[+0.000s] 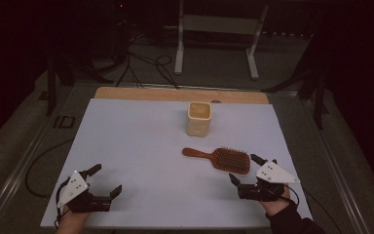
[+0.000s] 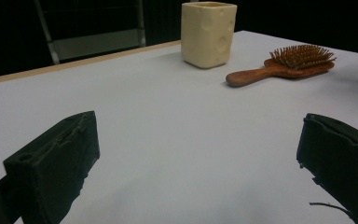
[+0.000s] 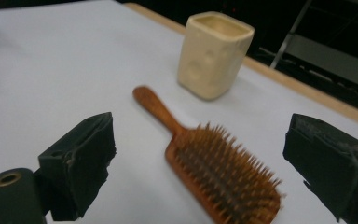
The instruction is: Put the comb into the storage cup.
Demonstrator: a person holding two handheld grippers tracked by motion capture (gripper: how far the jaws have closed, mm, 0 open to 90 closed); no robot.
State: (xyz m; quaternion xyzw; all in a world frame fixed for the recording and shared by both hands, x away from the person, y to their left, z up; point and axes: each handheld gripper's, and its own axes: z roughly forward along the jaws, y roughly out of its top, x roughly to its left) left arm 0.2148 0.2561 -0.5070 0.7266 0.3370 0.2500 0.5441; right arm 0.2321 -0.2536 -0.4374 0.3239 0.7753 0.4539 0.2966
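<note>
Approach stage: right gripper (image 1: pixel 247 169), jaws spread and empty, hovers just beside the brown wooden paddle hairbrush (image 1: pixel 217 158), which lies bristles-up near the cream square cup (image 1: pixel 198 118). Left gripper (image 1: pixel 106 180) released, well apart. Next: straddle, clamp the brush.

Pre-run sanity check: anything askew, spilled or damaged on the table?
Nothing stands out. Cream cup stands upright, wooden hairbrush lies flat, bristles up, apart from it. Both tongs, left and right, are open and empty.

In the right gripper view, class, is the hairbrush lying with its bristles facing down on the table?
No. The hairbrush lies on its back, its bristles pointing upward, between the open jaws of the right gripper.
</note>
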